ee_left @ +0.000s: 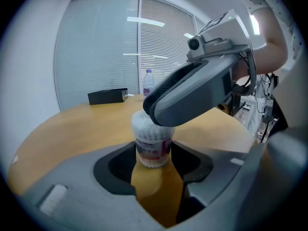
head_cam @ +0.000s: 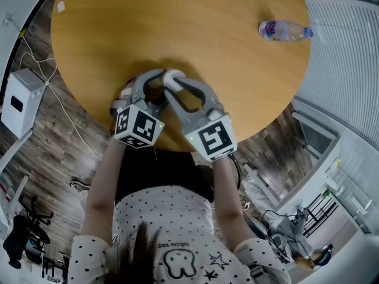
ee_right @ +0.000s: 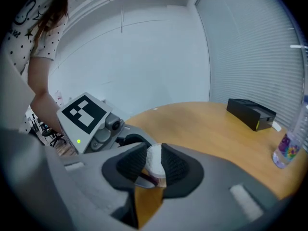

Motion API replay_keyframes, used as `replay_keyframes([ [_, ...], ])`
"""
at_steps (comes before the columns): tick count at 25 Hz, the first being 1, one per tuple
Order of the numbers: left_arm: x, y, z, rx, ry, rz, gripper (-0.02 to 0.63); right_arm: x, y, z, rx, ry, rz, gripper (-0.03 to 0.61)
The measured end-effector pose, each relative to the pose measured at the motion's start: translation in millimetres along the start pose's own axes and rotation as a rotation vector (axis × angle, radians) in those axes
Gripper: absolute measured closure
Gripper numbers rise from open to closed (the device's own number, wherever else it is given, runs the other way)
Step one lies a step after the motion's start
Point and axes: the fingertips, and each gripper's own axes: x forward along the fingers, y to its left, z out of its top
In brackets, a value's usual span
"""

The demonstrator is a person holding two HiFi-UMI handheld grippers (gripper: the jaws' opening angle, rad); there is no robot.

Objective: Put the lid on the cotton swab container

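The cotton swab container (ee_left: 152, 143) stands near the front edge of a round table (head_cam: 177, 28) with a smooth, honey-coloured wood-grain top. It is a small clear plastic cylinder with a printed label band round its middle, packed with swabs whose white fluffy tips crowd against the upper wall. The left gripper (ee_left: 153, 165) is closed on its lower half. The ribbed black pads press on either side of it, set in curved, matte grey jaws.

The right gripper (ee_right: 151, 170) comes in from above, and one broad, rounded grey jaw lies across the top of the container in the left gripper view. Its own view shows its two ribbed pads pinching a pale, round, disc-like piece, the lid (ee_right: 155, 160), which is tilted between them. A sliver of the container's label shows just beneath. The jaws stand fairly far apart, since the lid fills the gap. I cannot tell whether the lid is seated on the rim or only resting against it.

In the head view the two grippers meet tip to tip at the container, each with its cube of black-and-white square markers nearer the person.

Farther off on the table lie a clear water bottle (head_cam: 284, 31) (on its side in the head view) and a flat, matte black box (ee_left: 108, 96).
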Motion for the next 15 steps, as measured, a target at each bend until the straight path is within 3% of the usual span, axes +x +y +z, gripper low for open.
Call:
replay_keyframes([
  [15, 0.6, -1.3, 1.3, 0.009, -0.005, 0.014, 0.371, -1.6, 0.0, -0.9, -0.007, -0.019, -0.013, 0.474],
])
